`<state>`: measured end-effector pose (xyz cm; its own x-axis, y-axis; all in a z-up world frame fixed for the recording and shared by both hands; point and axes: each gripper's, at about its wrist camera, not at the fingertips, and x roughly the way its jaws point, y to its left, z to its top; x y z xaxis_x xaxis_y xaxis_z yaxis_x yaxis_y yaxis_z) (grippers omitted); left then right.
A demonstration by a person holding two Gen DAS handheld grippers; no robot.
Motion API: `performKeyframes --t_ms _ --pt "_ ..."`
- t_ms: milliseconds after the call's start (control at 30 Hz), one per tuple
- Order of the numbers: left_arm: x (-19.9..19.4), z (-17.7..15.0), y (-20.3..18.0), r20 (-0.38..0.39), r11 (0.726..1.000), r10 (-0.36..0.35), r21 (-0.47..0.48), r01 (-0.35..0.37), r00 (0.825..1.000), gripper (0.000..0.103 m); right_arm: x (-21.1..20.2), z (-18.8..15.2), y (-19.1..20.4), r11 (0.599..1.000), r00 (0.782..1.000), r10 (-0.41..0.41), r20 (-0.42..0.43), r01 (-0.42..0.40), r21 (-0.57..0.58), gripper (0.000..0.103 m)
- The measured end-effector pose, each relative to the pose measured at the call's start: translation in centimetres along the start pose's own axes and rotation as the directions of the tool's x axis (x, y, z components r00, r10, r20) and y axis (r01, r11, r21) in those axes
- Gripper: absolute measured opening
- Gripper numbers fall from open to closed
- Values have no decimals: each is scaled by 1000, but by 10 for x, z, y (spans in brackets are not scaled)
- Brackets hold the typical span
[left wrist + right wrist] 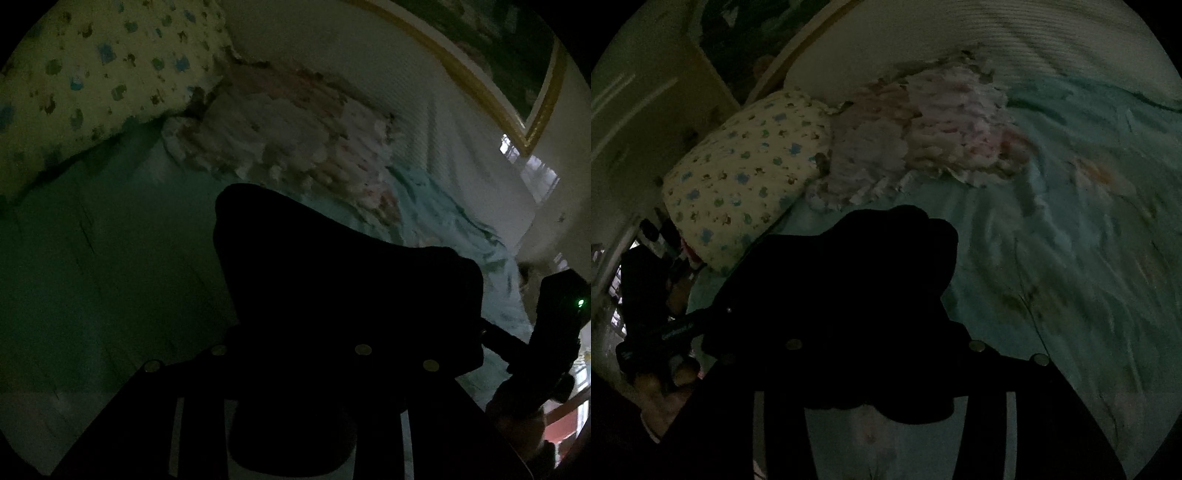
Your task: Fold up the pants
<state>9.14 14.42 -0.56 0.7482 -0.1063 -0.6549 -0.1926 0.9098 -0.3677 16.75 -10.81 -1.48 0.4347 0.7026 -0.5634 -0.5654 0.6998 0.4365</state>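
Observation:
The scene is very dark. Black pants (332, 280) fill the middle of the left wrist view, bunched over my left gripper (291, 369), which looks shut on the cloth; its fingertips are hidden by it. In the right wrist view the same black pants (857, 295) hang over my right gripper (882, 369), which also looks shut on them. The pants are held up above a pale blue bed sheet (1052, 258). The other gripper shows at the right edge of the left wrist view (554, 332) and at the left of the right wrist view (665, 332).
A yellow patterned pillow (746, 177) and a pink-white ruffled blanket (923, 140) lie at the head of the bed. The pillow (92, 74) and blanket (295, 140) also show in the left wrist view. A gold-framed picture (498, 74) hangs on the wall.

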Motion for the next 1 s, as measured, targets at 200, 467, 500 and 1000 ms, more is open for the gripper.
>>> performKeyframes --t_ms 200,467,500,1000 --pt "15 14 10 19 998 57 -2 -57 998 30 26 19 2 1000 1000 16 -2 -16 -26 47" --pt "38 22 23 5 993 115 -4 -115 993 30 61 31 2 998 1000 19 -9 -20 -61 47" --pt "40 22 24 3 993 118 -3 -118 993 30 64 32 1 998 1000 21 -13 -21 -61 47" --pt "65 11 35 -27 984 180 6 -180 983 48 91 25 -16 998 997 -25 -68 22 -52 59"
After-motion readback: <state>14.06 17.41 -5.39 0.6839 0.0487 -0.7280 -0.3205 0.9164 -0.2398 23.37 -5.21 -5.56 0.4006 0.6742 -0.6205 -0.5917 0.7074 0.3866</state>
